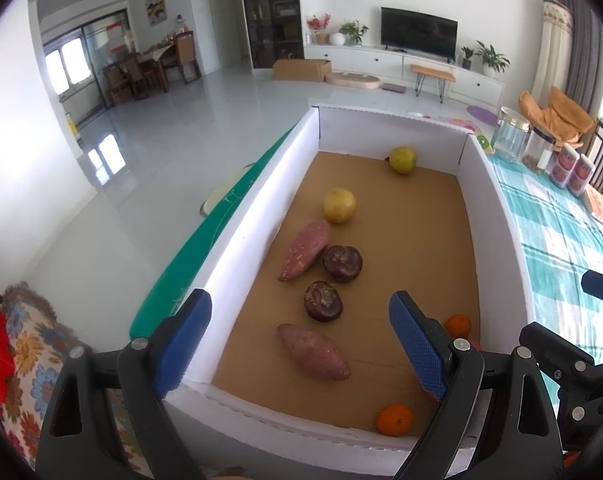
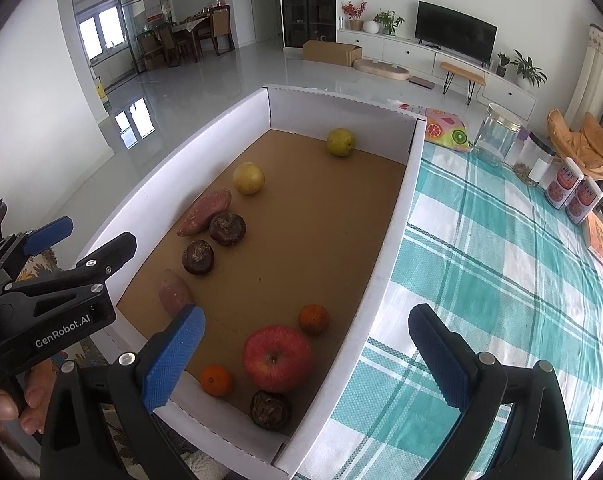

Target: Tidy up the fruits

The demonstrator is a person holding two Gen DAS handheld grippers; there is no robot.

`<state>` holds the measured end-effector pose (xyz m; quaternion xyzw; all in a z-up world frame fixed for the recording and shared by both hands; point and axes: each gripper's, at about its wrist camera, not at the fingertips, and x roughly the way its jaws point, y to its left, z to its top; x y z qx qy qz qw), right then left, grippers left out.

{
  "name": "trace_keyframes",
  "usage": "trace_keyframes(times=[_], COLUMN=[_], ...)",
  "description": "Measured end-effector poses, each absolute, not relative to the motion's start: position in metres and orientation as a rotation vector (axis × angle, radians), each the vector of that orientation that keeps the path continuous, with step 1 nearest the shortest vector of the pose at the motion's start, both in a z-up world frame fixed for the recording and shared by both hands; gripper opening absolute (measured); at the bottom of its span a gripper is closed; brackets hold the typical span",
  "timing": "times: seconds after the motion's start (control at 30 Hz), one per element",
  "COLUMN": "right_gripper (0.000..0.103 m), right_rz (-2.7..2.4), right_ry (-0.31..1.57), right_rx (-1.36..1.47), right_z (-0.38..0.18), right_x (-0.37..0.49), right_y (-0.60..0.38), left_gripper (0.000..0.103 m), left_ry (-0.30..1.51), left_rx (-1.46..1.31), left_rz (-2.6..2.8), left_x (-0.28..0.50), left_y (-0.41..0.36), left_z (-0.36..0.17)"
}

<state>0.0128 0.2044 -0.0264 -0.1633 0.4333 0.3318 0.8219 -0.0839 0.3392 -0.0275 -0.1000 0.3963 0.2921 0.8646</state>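
A white-walled cardboard box [image 1: 257, 216] [image 2: 393, 208] holds the fruit. In it lie two yellow fruits [image 1: 339, 205] [image 2: 248, 177], two sweet potatoes [image 1: 306, 249] [image 2: 204, 211], dark wrinkled fruits [image 1: 324, 301] [image 2: 198, 256], two small oranges [image 1: 395, 419] [image 2: 314, 319] and a red apple [image 2: 277, 358]. My left gripper [image 1: 297, 344] is open and empty above the box's near end, over a sweet potato [image 1: 313, 351]. My right gripper [image 2: 305, 360] is open and empty above the near right corner, over the apple.
A teal checked tablecloth [image 2: 481, 280] covers the table right of the box. Glass jars [image 2: 497, 130] and printed cans [image 2: 561, 188] stand at the far right. A floral cushion [image 1: 25, 344] lies left of the box. The floor lies beyond the table edge.
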Motion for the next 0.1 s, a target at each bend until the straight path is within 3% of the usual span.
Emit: trace_keyframes(times=[0.1], right_gripper=[0.101], right_rz=[0.711], right_ry=[0.919], right_rx=[-0.347], right_z=[-0.0248], right_x=[0.0113], right_y=[0.2053], left_gripper=[0.092], left_ry=[0.823], left_rx=[-0.2], left_rz=[0.629], left_x=[-0.086], left_y=[0.339], left_z=[-0.0261])
